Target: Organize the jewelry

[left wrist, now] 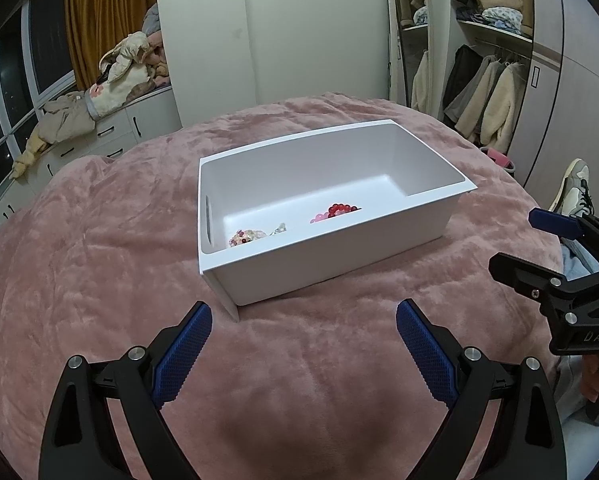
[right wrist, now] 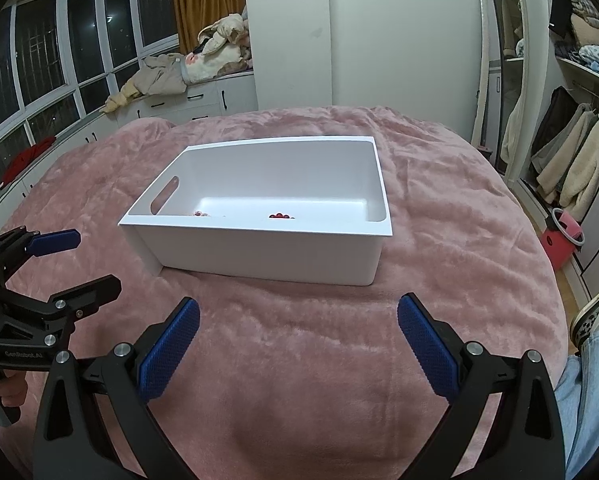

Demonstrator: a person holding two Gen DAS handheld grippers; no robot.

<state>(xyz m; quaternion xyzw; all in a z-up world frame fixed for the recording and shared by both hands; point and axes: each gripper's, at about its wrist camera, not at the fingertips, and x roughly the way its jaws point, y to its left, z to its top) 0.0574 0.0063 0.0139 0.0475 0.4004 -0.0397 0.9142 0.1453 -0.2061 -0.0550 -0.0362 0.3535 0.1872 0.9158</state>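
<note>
Here, the white box [left wrist: 331, 248] stands on the pink bed cover [left wrist: 99, 280], straight ahead of both tools, with its long side running left to right across their view. The left tool [left wrist: 303, 344] and the right tool [right wrist: 299, 344] both hover just before the near wall, with fingers wide apart and nothing between them. Neither looks clearly nearer. Inside the box, against the near wall, lie a red bead bracelet [left wrist: 339, 211], a pale mixed bead bracelet [left wrist: 245, 237] nearer the handle slot, and a small shiny piece [left wrist: 279, 229] between them. No jewelry shows on the cover, so the sorting seems almost done.
</note>
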